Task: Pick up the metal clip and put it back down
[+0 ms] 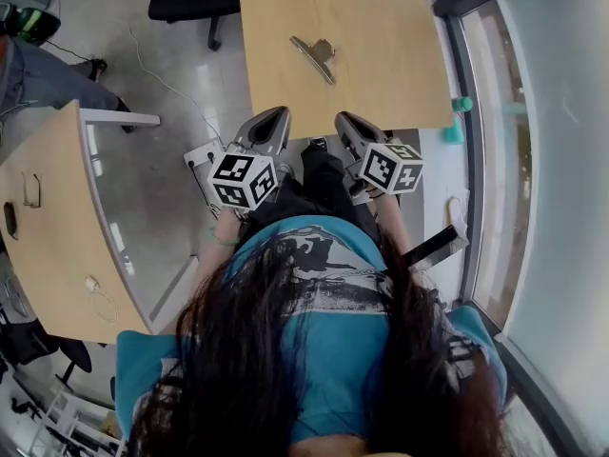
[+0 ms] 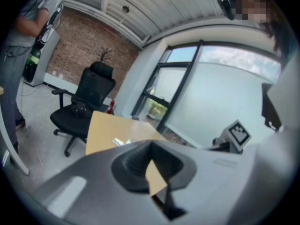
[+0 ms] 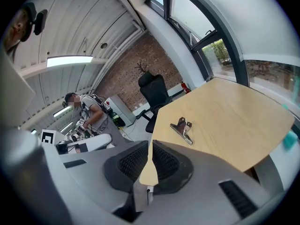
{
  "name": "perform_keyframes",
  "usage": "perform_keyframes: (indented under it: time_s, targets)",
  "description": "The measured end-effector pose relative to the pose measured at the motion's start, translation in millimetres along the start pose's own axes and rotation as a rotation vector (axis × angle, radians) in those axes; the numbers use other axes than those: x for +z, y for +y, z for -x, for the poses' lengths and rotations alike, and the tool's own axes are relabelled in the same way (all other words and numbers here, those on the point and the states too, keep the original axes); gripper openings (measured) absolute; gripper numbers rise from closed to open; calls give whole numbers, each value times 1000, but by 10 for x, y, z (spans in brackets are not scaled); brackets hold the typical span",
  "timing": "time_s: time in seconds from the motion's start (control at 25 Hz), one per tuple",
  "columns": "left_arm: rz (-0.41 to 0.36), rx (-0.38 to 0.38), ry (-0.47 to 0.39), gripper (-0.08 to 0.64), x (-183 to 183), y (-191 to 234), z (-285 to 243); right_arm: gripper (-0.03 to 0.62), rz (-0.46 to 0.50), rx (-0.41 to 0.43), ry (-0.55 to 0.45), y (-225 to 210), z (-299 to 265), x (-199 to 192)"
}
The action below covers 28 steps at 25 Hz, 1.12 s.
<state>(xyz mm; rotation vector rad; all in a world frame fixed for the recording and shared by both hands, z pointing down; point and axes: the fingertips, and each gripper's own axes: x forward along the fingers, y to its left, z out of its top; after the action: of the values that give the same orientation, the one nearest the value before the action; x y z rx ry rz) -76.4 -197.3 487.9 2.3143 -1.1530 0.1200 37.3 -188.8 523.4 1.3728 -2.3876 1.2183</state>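
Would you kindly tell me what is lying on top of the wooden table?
Only the metal clip lies on the wooden table. The left gripper and right gripper cover parts of its near edge.

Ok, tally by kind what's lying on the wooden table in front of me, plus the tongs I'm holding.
Metal clip: 1
Tongs: 2 (left tongs, right tongs)
Total: 3
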Motion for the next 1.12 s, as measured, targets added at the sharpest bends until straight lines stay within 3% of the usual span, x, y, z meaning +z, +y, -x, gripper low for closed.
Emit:
perform_keyframes:
  time_s: [0.32, 0.52, 0.76, 0.88, 1.12]
  targets:
    - [65, 104, -41, 3, 195, 197, -395, 37, 76, 55, 72, -371, -399, 457]
    - [68, 171, -56, 3, 291, 305, -607, 38, 148, 94, 119, -678, -739, 730]
    - [82, 255, -62, 3, 333, 410, -643, 40, 217, 162, 250, -924, -1304, 754]
    - [81, 269, -61, 3, 350, 466, -682, 129, 250, 154, 310, -1065, -1571, 718]
    - [92, 318, -64, 3, 364, 558, -647, 156, 288, 107, 396, -1312, -1986, 624]
